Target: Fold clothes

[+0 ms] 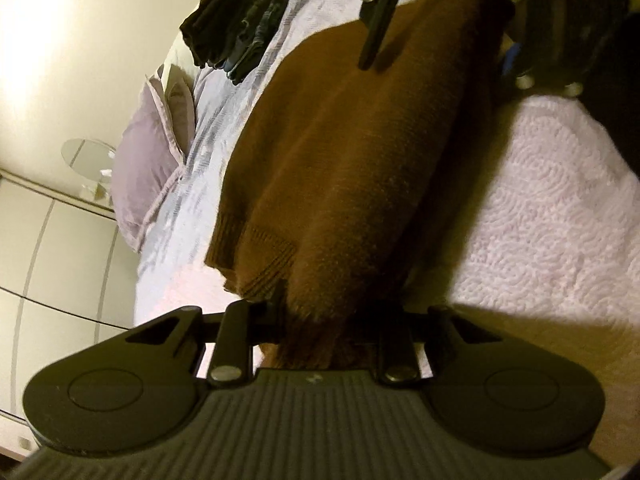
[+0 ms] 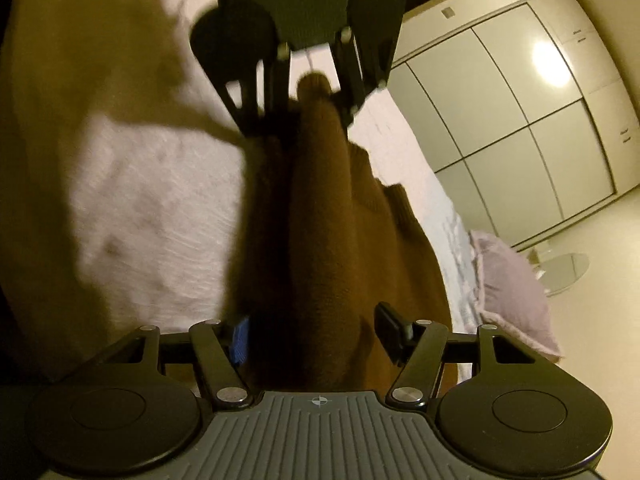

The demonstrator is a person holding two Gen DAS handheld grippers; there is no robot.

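Sweater strung lengthwise between jaws: left gripper pinching one end, right gripper pinching opposite end, over bed.

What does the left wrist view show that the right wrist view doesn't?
Only the left wrist view shows the pile of dark clothes at the far side of the bed, and the sweater's ribbed hem.

Only the right wrist view shows the wardrobe doors with a bright light reflection, and the left tongs from outside, gripping the far end of the sweater.

Both show the brown sweater stretched between the two tongs, the right tongs closed on it, the white bedspread, the lilac pillow and a round glass table.
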